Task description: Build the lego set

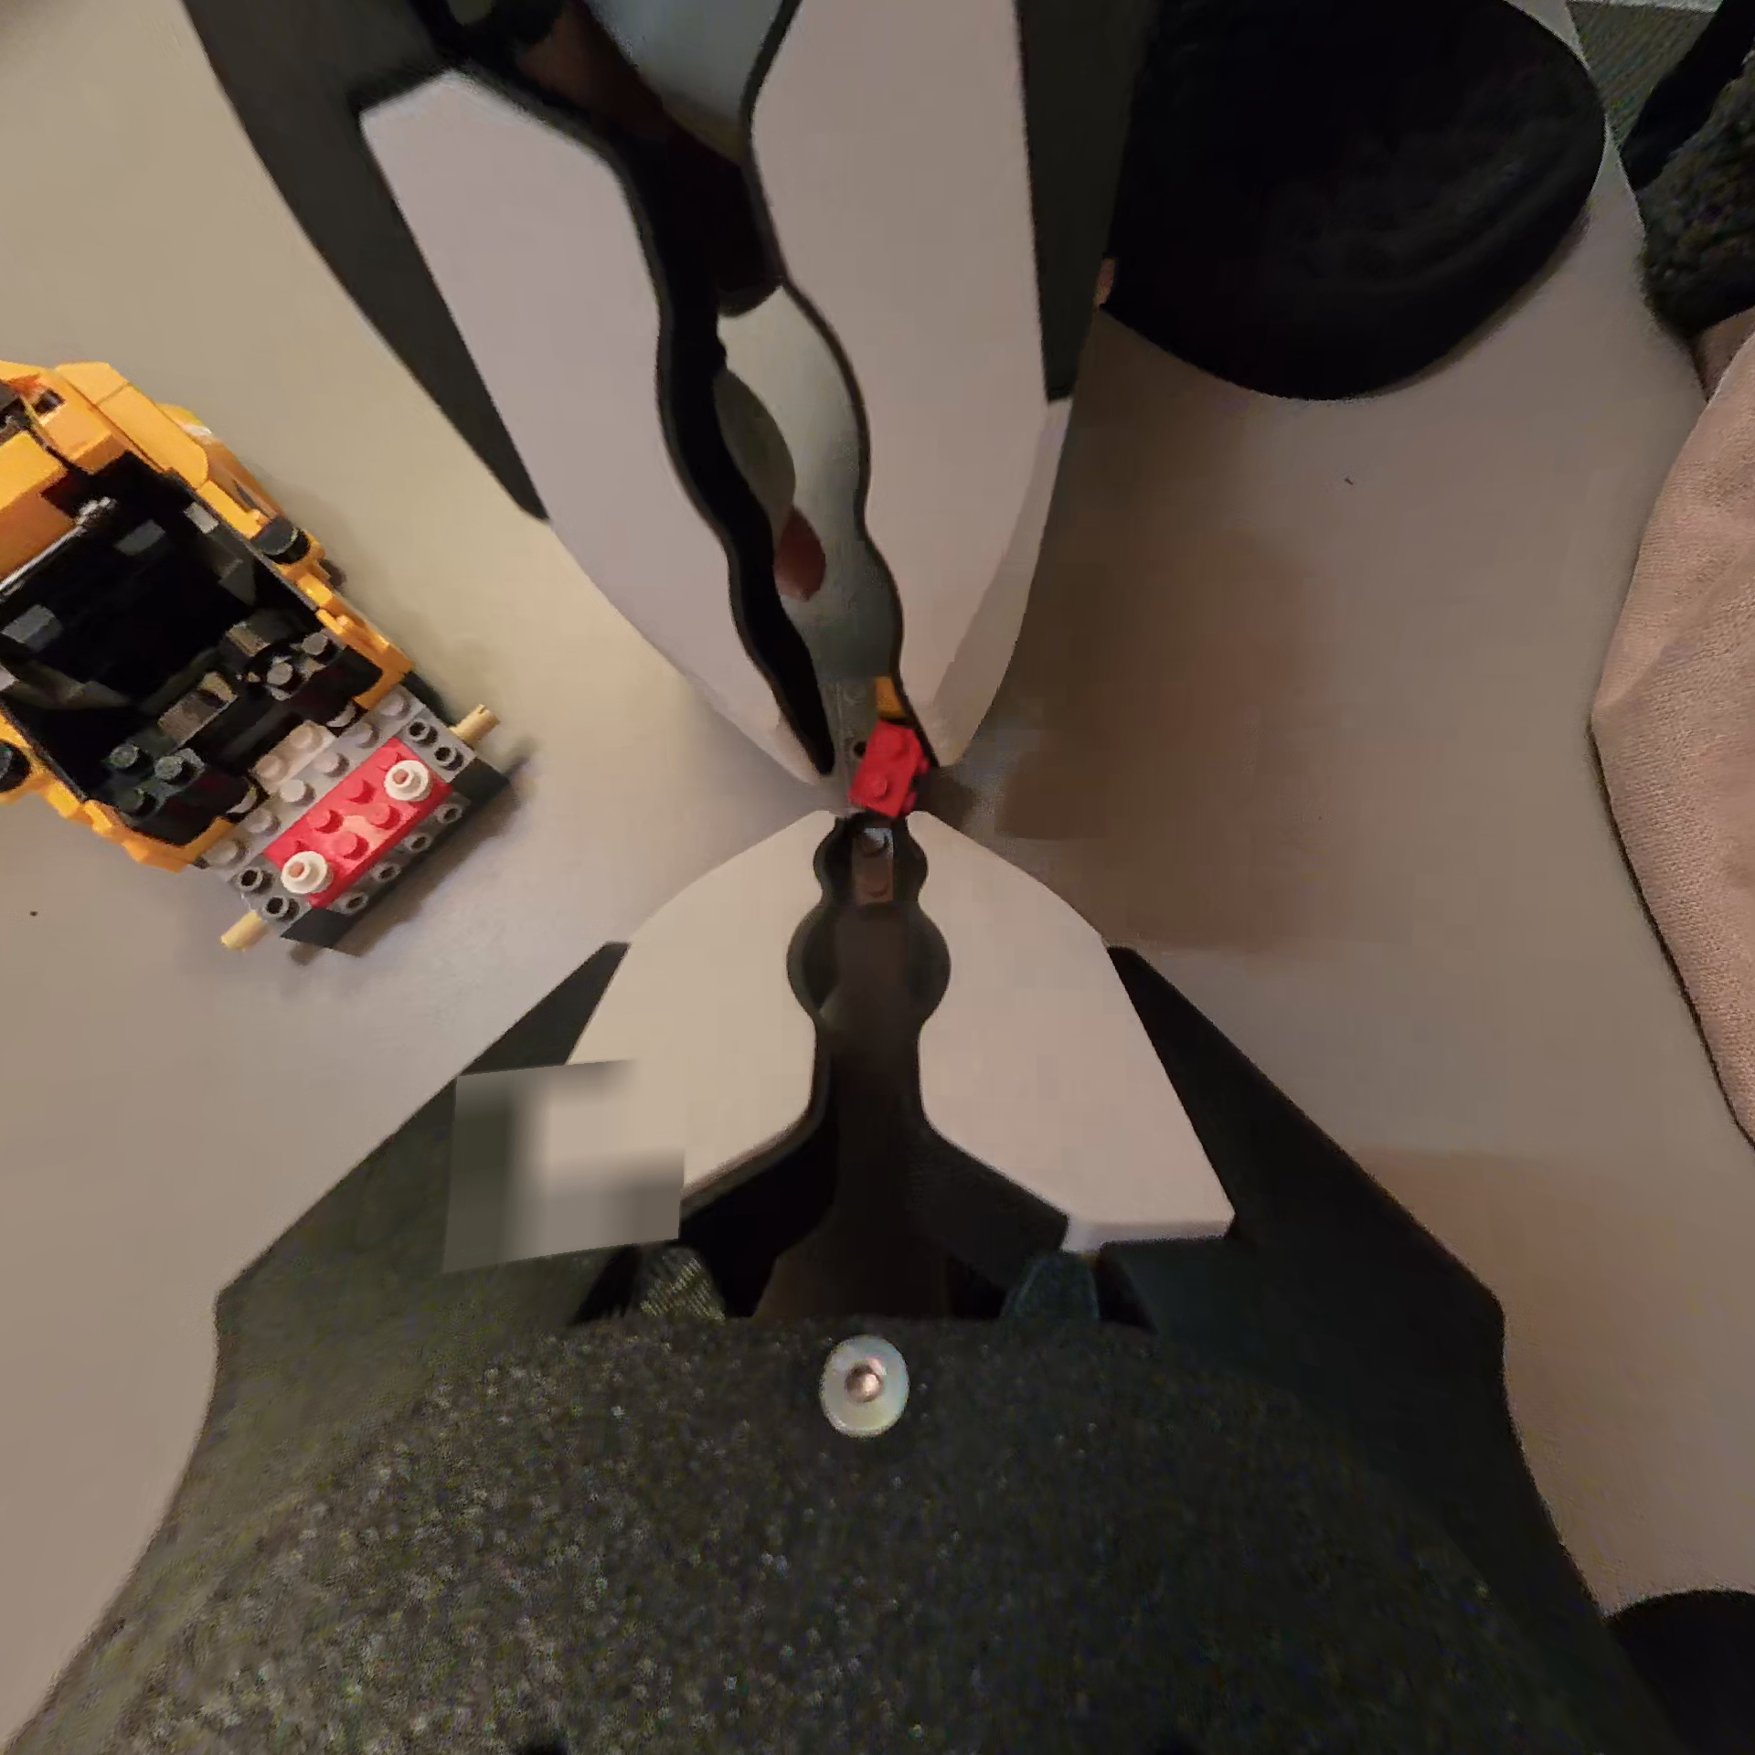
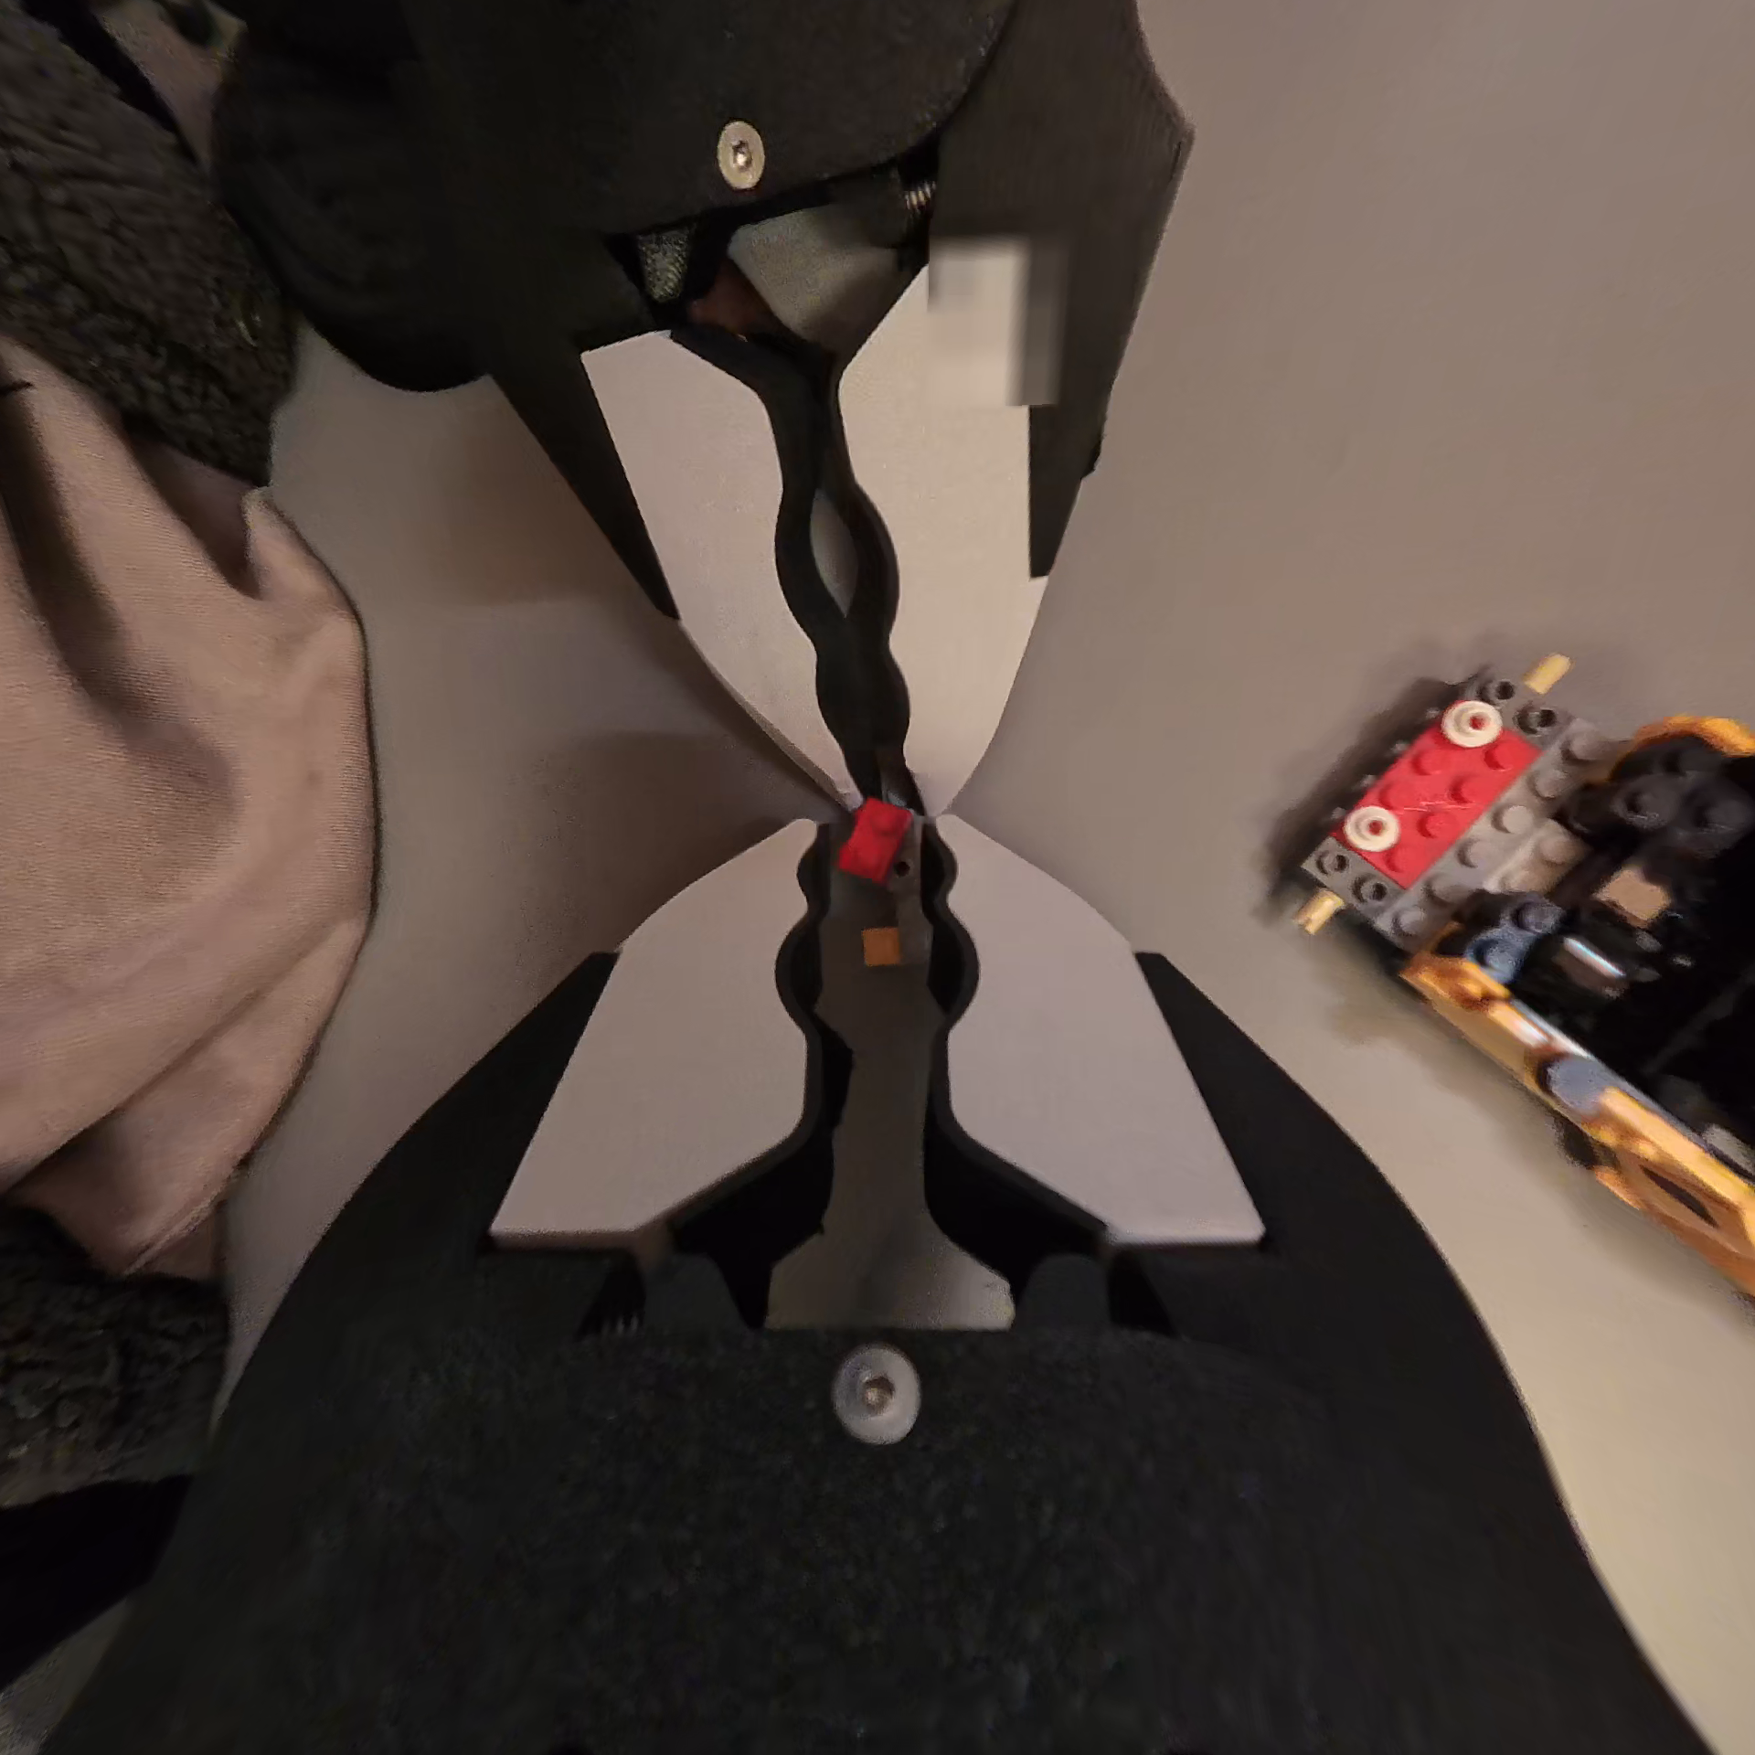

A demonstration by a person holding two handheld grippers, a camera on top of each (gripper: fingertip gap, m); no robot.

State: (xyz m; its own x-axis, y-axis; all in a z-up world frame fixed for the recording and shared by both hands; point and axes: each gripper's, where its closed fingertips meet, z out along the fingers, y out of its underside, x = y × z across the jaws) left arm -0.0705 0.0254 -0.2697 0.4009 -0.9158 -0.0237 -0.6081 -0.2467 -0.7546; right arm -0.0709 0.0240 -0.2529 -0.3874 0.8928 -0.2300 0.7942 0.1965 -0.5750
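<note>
1. Here we have both grippers meeting tip to tip above the pale table (image 1: 1235, 570), with a small red brick (image 1: 888, 767) at the point where they meet

2. In the left wrist view, our left gripper (image 1: 872, 836) has its jaws drawn nearly together on a small dark piece (image 1: 872, 869) just behind the red brick; we judge it a grip, though the piece is too small to name

3. In the right wrist view, our right gripper (image 2: 878, 859) has its jaws narrow, and the red brick (image 2: 872, 845) sits at its tips on a grey part with a small orange patch (image 2: 881, 945) further back between the jaws

4. The relation that matters: the red brick lies dead ahead of both jaws, on the shared line between the two tips, its studs facing up toward the cameras. We cannot tell whether the brick and the dark piece are already pressed together or only touching

5. The yellow and black lego car (image 1: 180, 646) lies on the table well apart, to the left of the left gripper and to the right of the right one (image 2: 1519, 855), its red studded plate (image 1: 356, 821) at the near end

6. We judge the left gripper slightly nearer the car
</note>
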